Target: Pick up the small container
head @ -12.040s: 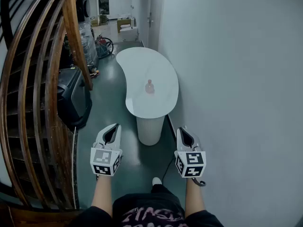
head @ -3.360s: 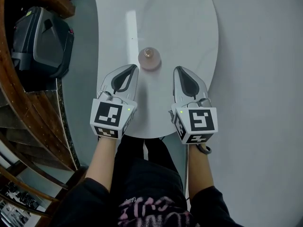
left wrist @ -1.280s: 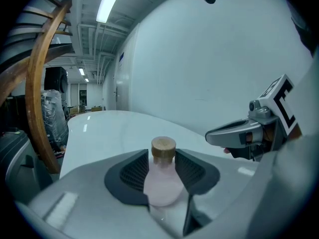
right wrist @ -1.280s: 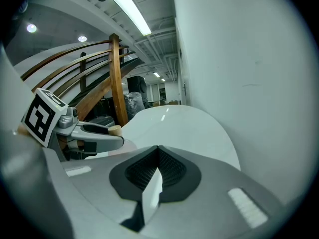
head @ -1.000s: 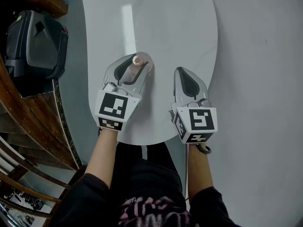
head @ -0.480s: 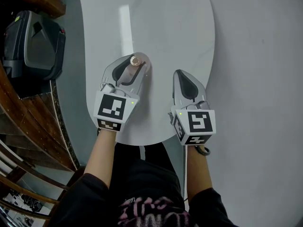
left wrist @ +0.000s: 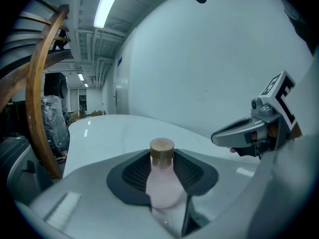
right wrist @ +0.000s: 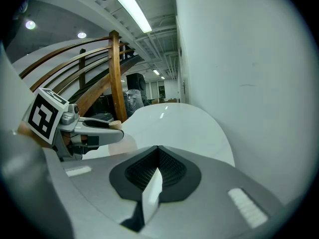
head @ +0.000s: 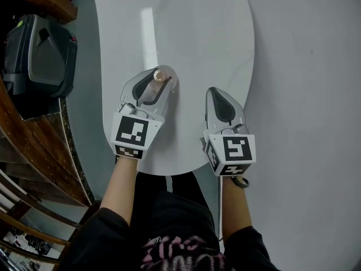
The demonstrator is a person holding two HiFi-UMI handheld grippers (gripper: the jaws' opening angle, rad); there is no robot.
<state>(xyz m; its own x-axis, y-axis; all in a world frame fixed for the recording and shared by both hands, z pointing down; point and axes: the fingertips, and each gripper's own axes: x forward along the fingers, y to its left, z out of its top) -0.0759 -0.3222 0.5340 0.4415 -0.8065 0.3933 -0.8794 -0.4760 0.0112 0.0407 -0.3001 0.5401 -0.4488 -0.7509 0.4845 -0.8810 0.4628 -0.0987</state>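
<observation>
The small container [head: 161, 75] is a pale pink bottle with a round wooden cap, over the near part of the white oval table [head: 197, 33]. My left gripper [head: 159, 72] is shut on it, one jaw on each side of its body. In the left gripper view the bottle [left wrist: 163, 180] stands upright between the dark pads [left wrist: 132, 173]. I cannot tell whether its base touches the table. My right gripper [head: 218, 91] hovers to the right, shut and empty. It also shows from the side as the right gripper [left wrist: 222, 136]. In the right gripper view the left gripper [right wrist: 99, 131] holds the cap [right wrist: 115, 125].
A black and grey case [head: 39, 49] sits on the dark floor left of the table. Curved wooden stair rails [head: 34, 168] run along the left. A plain white wall [head: 304, 95] stands close on the right. The table's near edge [head: 163, 171] lies just under my wrists.
Since 3.4 s ago my left gripper has moved forward and right to the bottle and shut on it. Over the last second both grippers have hardly moved.
</observation>
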